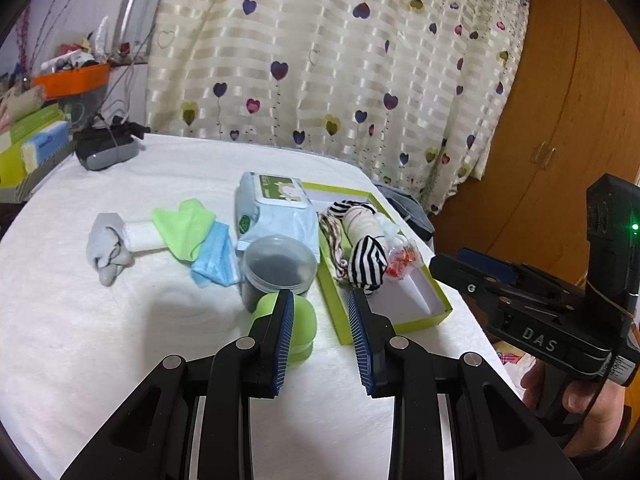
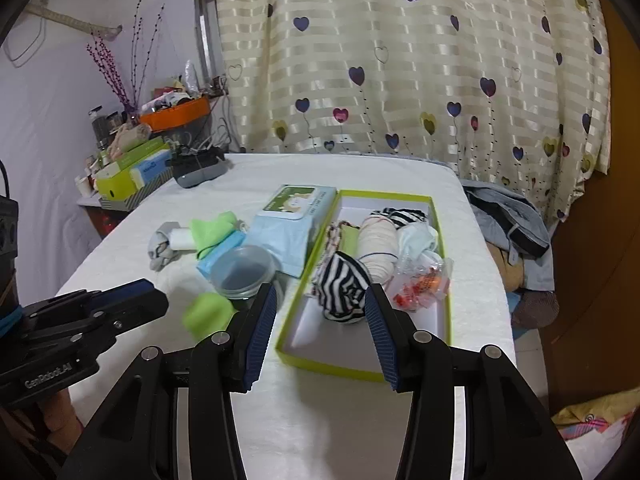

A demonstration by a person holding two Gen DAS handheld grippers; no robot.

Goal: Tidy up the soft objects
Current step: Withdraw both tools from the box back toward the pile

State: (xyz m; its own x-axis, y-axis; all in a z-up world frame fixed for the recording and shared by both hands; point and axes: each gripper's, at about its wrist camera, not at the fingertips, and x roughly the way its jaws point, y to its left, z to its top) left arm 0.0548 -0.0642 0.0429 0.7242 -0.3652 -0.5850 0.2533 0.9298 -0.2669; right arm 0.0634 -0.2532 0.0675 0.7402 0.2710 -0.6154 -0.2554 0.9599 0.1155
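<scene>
On the white worktop (image 1: 120, 340) in front of me, going left to right, a grey sock (image 1: 107, 248) lies knotted beside a white roll (image 1: 142, 234), then a green cloth (image 1: 186, 226) overlapping a blue face mask (image 1: 216, 258). Next comes a pack of wet wipes (image 1: 276, 212), with a clear round tub (image 1: 278, 270) standing against its near edge. Just in front of the tub sits a green rounded container (image 1: 302, 320).

My left hand-held gripper (image 1: 320, 336) hangs over the near part of the worktop, its jaws apart and holding nothing. Its left finger crosses in front of the green container, while the gap between the pads frames bare worktop and the near corner of the box.

The green-rimmed box (image 2: 332, 368) lies to the right of the wipes, and the soft things already sit inside it: a striped sock ball (image 2: 340, 286) nearest me, a cream rolled cloth (image 2: 376, 246) behind it, a second striped piece (image 2: 400, 214) at the far end, a pale bundle (image 2: 416, 240), and a clear bag with orange bits (image 2: 420, 284) on the right side.

My right hand-held gripper (image 2: 320, 336) hovers above the near end of the box, jaws spread wide and empty. The striped sock ball shows between the fingertips but lies farther off in the box, not touched by either pad.
</scene>
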